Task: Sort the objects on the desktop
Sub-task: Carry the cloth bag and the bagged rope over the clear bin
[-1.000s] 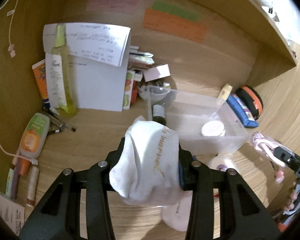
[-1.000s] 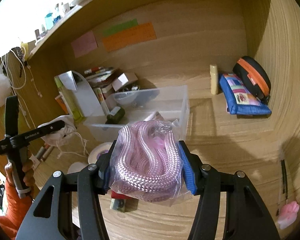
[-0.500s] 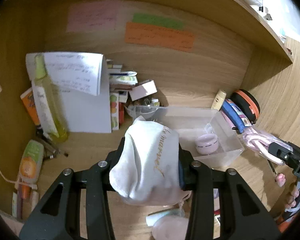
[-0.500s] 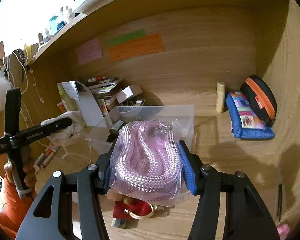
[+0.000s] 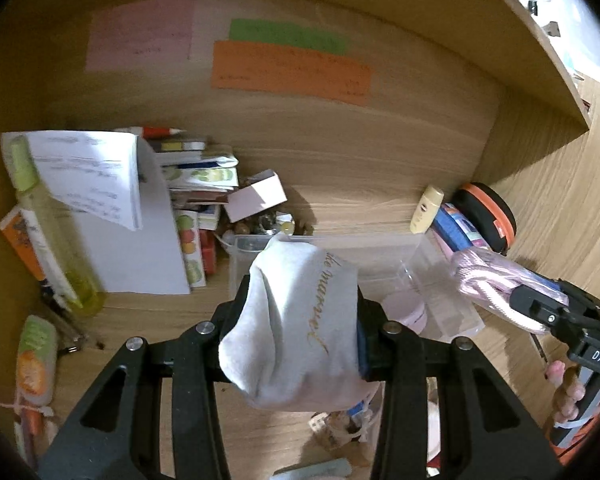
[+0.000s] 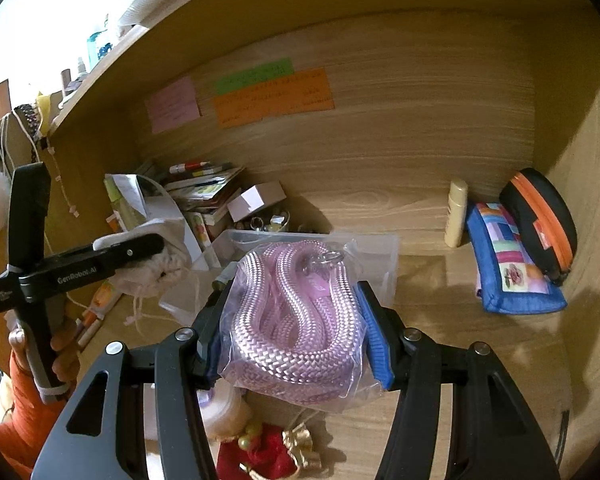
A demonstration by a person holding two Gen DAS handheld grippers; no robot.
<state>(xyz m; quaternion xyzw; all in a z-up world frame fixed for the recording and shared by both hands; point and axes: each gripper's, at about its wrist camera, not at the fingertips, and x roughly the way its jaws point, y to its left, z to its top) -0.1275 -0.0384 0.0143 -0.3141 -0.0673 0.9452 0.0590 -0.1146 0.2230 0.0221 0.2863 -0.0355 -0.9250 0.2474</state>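
Note:
My left gripper [image 5: 296,320] is shut on a white cloth pouch [image 5: 296,320] with gold script, held above the desk in front of a clear plastic box [image 5: 428,280]. My right gripper [image 6: 296,320] is shut on a pink braided rope in a clear bag [image 6: 296,320], held in front of the same box [image 6: 376,252]. The left gripper with the pouch [image 6: 156,264] shows at the left of the right wrist view. The right gripper with the rope [image 5: 496,280] shows at the right of the left wrist view. A pink jar [image 5: 404,308] lies in the box.
Books, papers and a small white carton [image 5: 256,196] pile up at the back left. A blue pouch [image 6: 508,264], an orange-trimmed black case [image 6: 544,220] and a cream tube [image 6: 456,212] sit at the back right. A red ornament [image 6: 272,452] and tape roll [image 6: 224,412] lie below the grippers.
Both grippers have risen and moved back from the desk, still holding the pouch and the rope. The box now appears lower and closer behind each held object.

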